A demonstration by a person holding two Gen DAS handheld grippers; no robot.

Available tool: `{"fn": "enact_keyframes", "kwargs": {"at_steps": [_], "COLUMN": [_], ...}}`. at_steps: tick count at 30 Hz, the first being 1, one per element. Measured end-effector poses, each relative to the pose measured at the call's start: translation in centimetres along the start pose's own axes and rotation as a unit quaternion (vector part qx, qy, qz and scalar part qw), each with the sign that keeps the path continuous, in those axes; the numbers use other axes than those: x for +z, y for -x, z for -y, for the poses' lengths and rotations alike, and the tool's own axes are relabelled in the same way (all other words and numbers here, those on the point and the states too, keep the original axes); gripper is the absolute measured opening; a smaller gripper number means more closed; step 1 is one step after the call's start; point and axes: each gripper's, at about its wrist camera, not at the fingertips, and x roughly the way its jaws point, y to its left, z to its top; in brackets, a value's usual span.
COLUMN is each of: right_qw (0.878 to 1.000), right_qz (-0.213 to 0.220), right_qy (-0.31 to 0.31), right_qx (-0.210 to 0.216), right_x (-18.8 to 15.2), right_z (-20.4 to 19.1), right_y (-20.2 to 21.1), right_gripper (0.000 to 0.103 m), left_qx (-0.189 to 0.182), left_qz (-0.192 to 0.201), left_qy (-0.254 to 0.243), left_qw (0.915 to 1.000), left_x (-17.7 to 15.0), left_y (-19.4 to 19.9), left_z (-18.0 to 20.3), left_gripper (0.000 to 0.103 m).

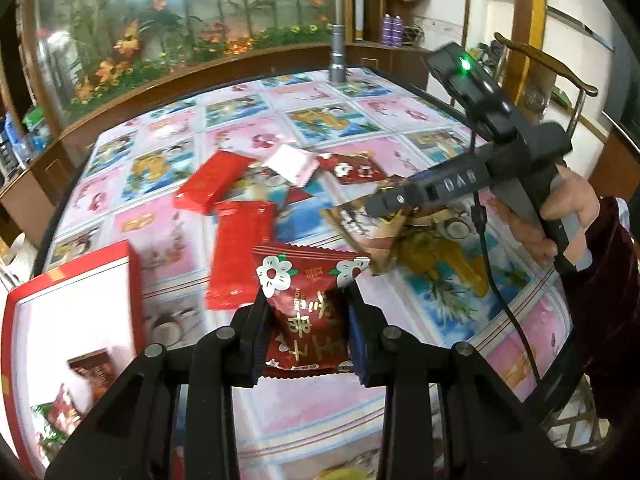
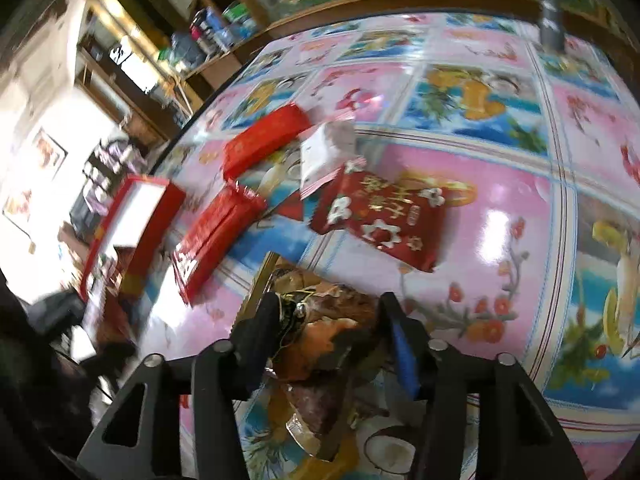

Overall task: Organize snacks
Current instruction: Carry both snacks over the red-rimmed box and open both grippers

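Observation:
My left gripper (image 1: 307, 296) is shut on a dark red snack packet with white flowers (image 1: 296, 272), held above the table. A red box with a white inside (image 1: 134, 280) stands to its left, with a few packets lying in it. In the right wrist view my right gripper (image 2: 329, 304) stands open astride a brown packet (image 2: 320, 344) that lies on the table. From the left wrist view a hand (image 1: 568, 216) holds that gripper (image 1: 382, 202) over the brown packet (image 1: 360, 236).
Two red bars (image 1: 212, 188) (image 1: 240, 252), a white-pink packet (image 1: 292, 164) and a second dark red flower packet (image 2: 380, 216) lie mid-table on the patterned cloth (image 1: 520, 320). A metal pole (image 1: 338, 40) stands at the far edge. A chair (image 1: 560, 76) is at the right.

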Motion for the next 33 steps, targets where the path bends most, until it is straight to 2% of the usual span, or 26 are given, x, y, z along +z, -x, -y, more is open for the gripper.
{"fn": "enact_keyframes", "kwargs": {"at_steps": [3,6,8,16,24,29,32,33], "right_qw": [0.999,0.996,0.995,0.994,0.998,0.998,0.995,0.994], "right_qz": [0.0,0.018,0.032,0.072,0.064,0.039,0.02,0.002], "right_qy": [0.031,0.061,0.056,0.014,-0.012,0.021,0.057,0.066], "right_qx": [-0.013,-0.066,-0.08,-0.087,-0.024,-0.041,-0.082,-0.085], "right_x": [-0.6,-1.5,-2.1,-4.4,-4.9,-4.8,-5.3,-5.7], "right_z": [-1.6,-3.4,-3.9,-5.1,-7.1,-9.9,-11.3,-11.5], "right_y": [-0.3,-0.7,-0.7,0.9,1.3,0.7,0.5,0.5], "right_gripper": [0.068,0.069,0.067,0.046,0.027,0.026,0.03,0.036], "left_qx": [0.01,0.018,0.02,0.031,0.069,0.081,0.085,0.084], "left_qz": [0.003,0.009,0.014,0.032,0.045,0.048,0.052,0.055], "left_qy": [0.01,0.02,0.028,0.086,0.126,0.157,0.161,0.164], "left_qw": [0.9999,0.9996,0.9993,0.9953,0.9887,0.983,0.982,0.9814], "left_x": [-0.2,-0.4,-0.7,-2.4,-5.4,-7.3,-8.1,-8.4], "left_y": [0.4,1.0,1.6,3.8,6.4,7.5,8.1,8.4], "left_z": [-0.9,-1.9,-2.6,-7.1,-11.4,-13.8,-14.5,-14.8], "left_gripper": [0.031,0.031,0.031,0.031,0.031,0.031,0.031,0.031]}}
